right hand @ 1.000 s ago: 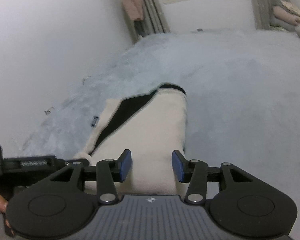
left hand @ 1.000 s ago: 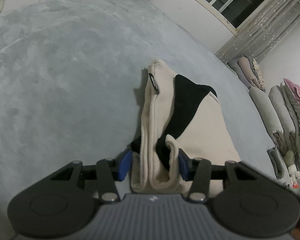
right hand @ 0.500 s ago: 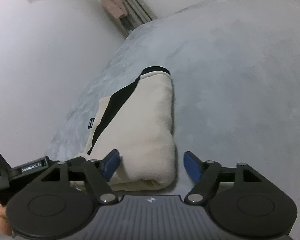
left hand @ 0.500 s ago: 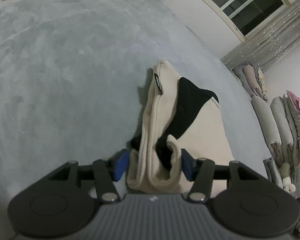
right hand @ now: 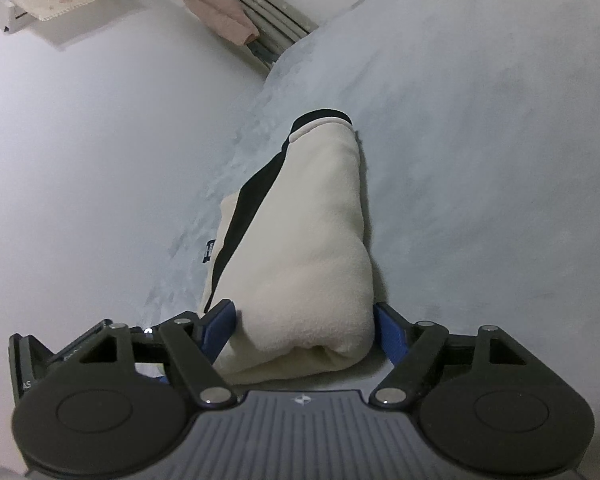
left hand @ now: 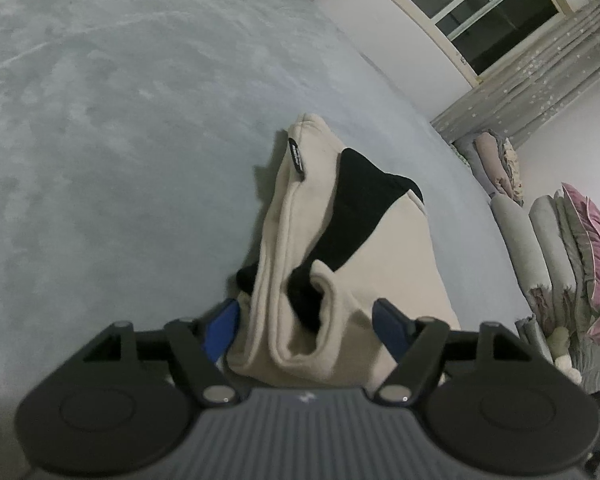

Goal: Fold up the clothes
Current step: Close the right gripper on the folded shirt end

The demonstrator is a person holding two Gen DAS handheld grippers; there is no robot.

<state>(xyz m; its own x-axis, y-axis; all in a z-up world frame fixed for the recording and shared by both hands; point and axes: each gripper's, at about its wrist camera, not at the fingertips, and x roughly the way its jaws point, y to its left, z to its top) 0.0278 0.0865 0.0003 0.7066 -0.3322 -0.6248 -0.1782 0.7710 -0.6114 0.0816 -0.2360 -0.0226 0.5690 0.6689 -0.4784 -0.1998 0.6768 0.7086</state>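
Observation:
A folded cream garment with black panels [left hand: 380,248] lies on the grey-blue bed [left hand: 120,140], a small dark label [left hand: 297,159] on its far left edge. My left gripper [left hand: 305,326] is open, its blue pads either side of the garment's near layered end. In the right wrist view the same garment [right hand: 312,220] shows as a thick cream roll. My right gripper [right hand: 304,328] is open and straddles its rounded near end. Part of the left gripper's black body [right hand: 60,356] shows at the lower left there.
Stacked pillows and rolled bedding [left hand: 556,248] line the right side below a curtain [left hand: 528,92] and a window [left hand: 480,12]. A white wall [right hand: 100,140] runs along the bed's left edge [right hand: 236,152]. The bed cover [right hand: 480,140] spreads wide on the right.
Both grippers have opened wider around the garment's near end. The right one has also moved closer and lower, so the roll now sits between its pads.

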